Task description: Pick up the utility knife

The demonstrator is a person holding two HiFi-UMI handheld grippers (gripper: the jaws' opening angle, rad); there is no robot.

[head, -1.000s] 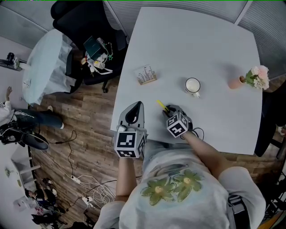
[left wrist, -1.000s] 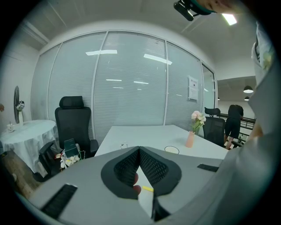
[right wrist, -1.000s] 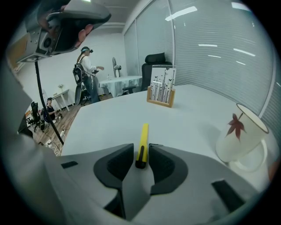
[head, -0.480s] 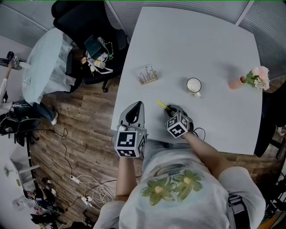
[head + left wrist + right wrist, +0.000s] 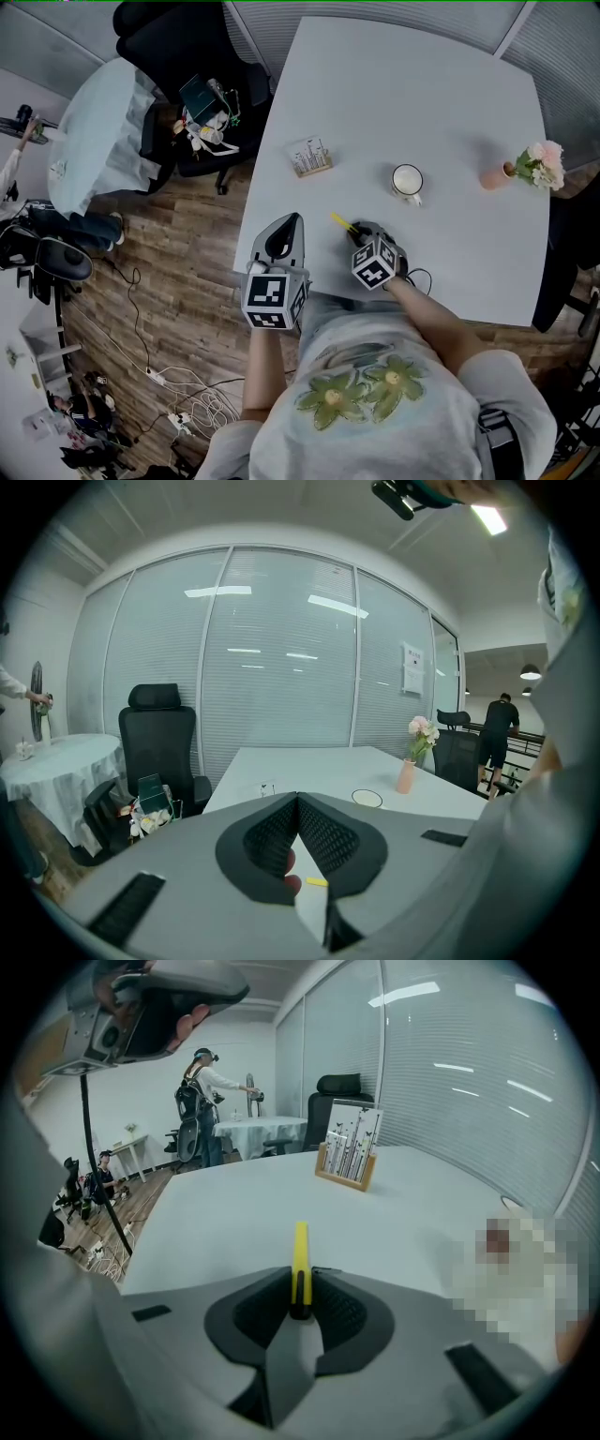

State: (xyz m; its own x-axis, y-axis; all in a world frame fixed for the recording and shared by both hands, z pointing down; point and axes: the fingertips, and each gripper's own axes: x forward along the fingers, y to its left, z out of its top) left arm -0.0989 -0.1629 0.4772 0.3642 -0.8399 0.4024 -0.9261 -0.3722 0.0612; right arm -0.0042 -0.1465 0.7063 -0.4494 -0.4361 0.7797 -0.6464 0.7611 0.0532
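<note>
The yellow utility knife [image 5: 300, 1241] is low over the near part of the tabletop [image 5: 422, 103]. Its rear end is clamped between the jaws of the right gripper [image 5: 300, 1288], which are closed on it. Whether it touches the surface is hard to tell. The left gripper [image 5: 298, 803] hovers just beside, jaws together and empty. A mug [image 5: 405, 180] stands beyond.

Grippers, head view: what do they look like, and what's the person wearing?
Left gripper and right gripper are grey shells with black textured pads; each carries a cube of black-and-white square markers. A black cable loops beside the right one. The person wears a pale T-shirt with a green-and-yellow flower print.
</note>
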